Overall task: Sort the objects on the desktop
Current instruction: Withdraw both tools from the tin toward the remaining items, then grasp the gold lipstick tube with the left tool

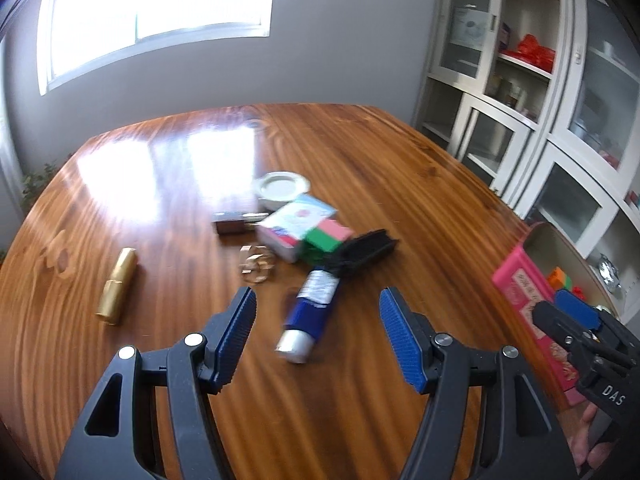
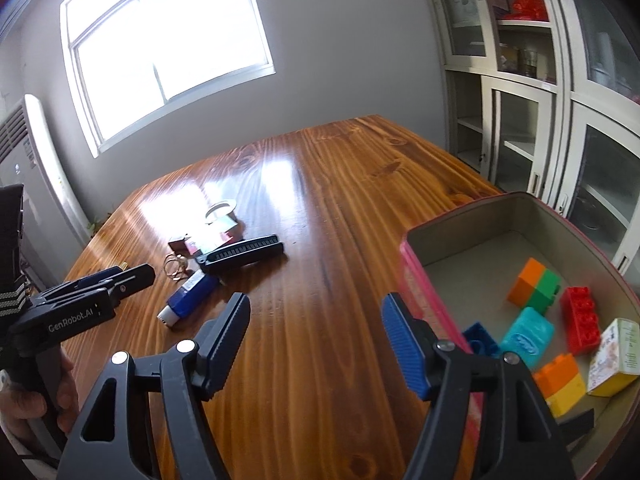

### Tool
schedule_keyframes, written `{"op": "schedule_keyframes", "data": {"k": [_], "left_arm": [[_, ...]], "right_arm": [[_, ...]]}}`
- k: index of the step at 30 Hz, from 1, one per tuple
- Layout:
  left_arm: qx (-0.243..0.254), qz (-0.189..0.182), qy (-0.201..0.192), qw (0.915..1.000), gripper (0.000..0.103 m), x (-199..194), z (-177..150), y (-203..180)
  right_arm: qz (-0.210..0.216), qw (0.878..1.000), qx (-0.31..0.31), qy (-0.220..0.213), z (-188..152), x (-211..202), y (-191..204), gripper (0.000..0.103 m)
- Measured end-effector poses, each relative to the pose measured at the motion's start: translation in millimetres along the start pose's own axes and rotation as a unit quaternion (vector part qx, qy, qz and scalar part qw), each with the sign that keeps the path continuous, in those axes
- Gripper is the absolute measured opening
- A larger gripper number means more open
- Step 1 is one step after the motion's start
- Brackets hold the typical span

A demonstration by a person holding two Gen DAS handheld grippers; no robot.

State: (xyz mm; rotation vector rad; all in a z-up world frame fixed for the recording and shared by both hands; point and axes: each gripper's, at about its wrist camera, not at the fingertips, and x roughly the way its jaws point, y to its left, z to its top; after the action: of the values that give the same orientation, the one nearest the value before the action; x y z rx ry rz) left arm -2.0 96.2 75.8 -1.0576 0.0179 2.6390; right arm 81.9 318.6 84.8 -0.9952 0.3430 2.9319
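On the wooden table [image 1: 360,152] the blue tube [image 1: 308,316] lies just ahead of the left gripper [image 1: 318,312], whose jaws gape empty. Best to straddle its body crosswise before closing. Beside the pink tin [image 2: 440,236], the right gripper [image 2: 316,320] also stands released, holding nothing.

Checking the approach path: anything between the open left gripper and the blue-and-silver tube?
Nothing: only bare wooden table separates the left gripper from the blue-and-silver tube, shown in the left wrist view.

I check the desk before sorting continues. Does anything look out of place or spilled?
Nothing is spilled or visibly damaged. The unsorted things lie in a loose heap at mid-table: the blue tube on its side, the black comb askew beside it, and the gold cylinder apart to the left.
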Motion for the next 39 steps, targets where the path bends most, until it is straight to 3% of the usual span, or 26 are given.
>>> {"op": "schedule_keyframes", "data": {"k": [19, 25, 39], "left_arm": [[-0.047, 0.113, 0.013, 0.9924, 0.068, 22, 6, 121], [-0.044, 0.125, 0.024, 0.9909, 0.068, 36, 6, 137], [-0.061, 0.115, 0.052, 0.9901, 0.068, 63, 3, 162]], "right_arm": [[0.016, 0.999, -0.041, 0.028, -1, 26, 49, 0.073], [0.02, 0.998, -0.048, 0.038, -3, 34, 59, 0.073], [0.029, 0.996, -0.064, 0.057, -5, 55, 80, 0.073]]}}
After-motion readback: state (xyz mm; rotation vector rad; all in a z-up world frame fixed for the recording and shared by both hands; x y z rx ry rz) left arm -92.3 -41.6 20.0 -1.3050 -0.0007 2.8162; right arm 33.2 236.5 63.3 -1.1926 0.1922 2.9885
